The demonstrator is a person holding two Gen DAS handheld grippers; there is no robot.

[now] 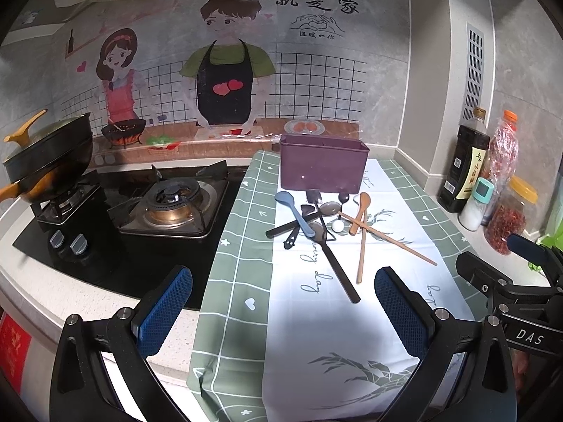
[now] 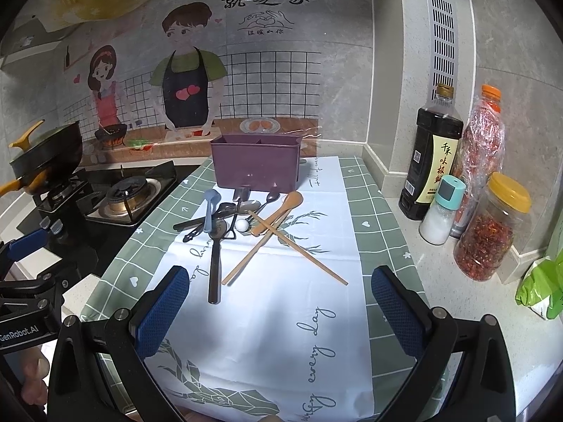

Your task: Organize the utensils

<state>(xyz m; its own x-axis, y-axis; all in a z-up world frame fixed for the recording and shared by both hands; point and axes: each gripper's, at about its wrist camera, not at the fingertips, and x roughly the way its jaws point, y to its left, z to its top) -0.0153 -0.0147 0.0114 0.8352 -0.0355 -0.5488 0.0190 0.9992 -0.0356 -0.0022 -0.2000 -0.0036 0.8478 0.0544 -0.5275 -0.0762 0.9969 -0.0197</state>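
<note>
A purple utensil box stands at the back of the green-and-white cloth. In front of it lies a heap of utensils: a blue spoon, a wooden spoon, wooden chopsticks, a long black-handled ladle, small metal spoons and a white ball-shaped piece. My left gripper is open and empty, near the cloth's front. My right gripper is open and empty too, short of the heap.
A gas stove with a covered wok lies left. A soy sauce bottle, a salt shaker and chilli jars stand along the right wall, a green bag nearer.
</note>
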